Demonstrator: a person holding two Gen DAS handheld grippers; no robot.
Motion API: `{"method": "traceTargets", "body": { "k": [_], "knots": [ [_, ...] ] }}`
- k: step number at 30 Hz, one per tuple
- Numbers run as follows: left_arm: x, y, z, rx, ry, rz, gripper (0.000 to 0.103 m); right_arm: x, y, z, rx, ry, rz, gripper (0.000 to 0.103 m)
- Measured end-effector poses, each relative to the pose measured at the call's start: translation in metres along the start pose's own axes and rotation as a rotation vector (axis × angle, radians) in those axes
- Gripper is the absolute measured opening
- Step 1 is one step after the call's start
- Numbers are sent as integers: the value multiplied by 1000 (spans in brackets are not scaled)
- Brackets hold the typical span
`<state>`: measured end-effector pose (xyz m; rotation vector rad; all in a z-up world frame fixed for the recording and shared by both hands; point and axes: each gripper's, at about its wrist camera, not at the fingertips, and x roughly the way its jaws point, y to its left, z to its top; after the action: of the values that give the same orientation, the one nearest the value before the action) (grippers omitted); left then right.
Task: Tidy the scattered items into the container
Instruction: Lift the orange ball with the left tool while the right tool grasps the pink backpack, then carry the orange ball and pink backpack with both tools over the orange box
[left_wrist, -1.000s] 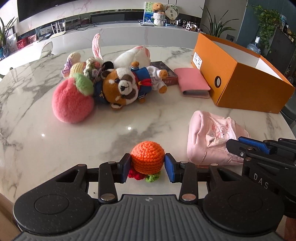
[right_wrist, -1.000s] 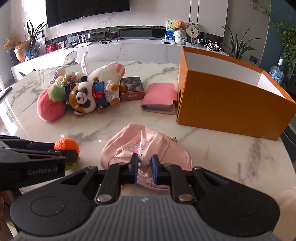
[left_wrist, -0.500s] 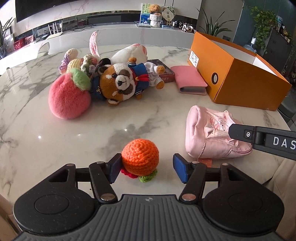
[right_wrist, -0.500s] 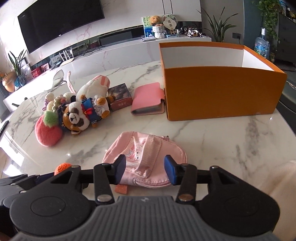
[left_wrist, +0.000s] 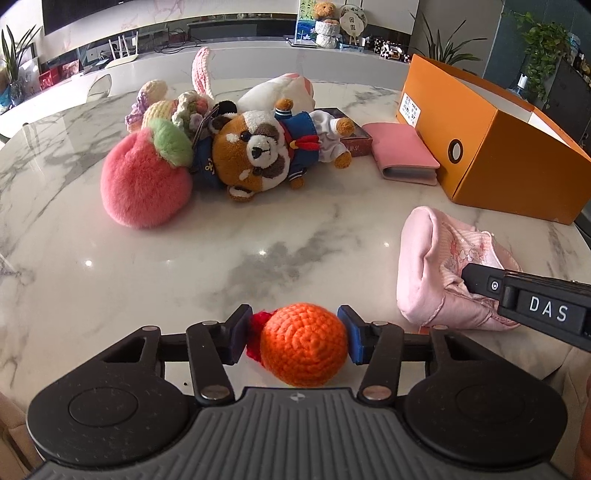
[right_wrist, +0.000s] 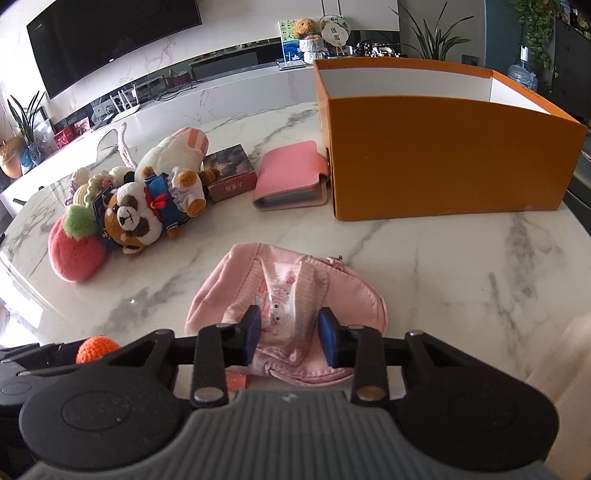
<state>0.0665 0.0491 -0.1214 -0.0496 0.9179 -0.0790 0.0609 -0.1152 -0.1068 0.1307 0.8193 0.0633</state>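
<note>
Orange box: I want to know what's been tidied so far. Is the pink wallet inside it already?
No. The pink wallet lies on the marble table, beside the orange box, outside its wall.

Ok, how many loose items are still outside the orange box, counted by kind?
Plush toys: 3 (red panda, pink fruit, white plush)
Crochet pieces: 2 (orange ball, pastel bundle, which may be several pieces)
Pink pouch: 1
Pink wallet: 1
Small card box: 1
Total: 8
</note>
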Motion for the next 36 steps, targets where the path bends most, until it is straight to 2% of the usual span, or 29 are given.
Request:
{"method": "traceTargets", "body": {
  "k": [5, 6, 9, 31, 36],
  "knots": [
    [0, -1, 1, 4, -8, -4, 57, 2, 3, -2, -38, -12, -30, 20],
    [0, 0, 1, 3, -7, -6, 56, 1, 3, -2, -44, -22, -40, 12],
    [-2, 0, 1, -4, -1, -21, 55, -3, 5, -1, -66, -41, -51, 9],
    [-64, -31, 20, 60, -112, -41, 55, -64, -11, 12, -36, -214, -42, 6],
    [-77, -46, 28, 85, -130, -65, 55, -83, -21, 20, -22, -264, -39, 6]
  ]
}}
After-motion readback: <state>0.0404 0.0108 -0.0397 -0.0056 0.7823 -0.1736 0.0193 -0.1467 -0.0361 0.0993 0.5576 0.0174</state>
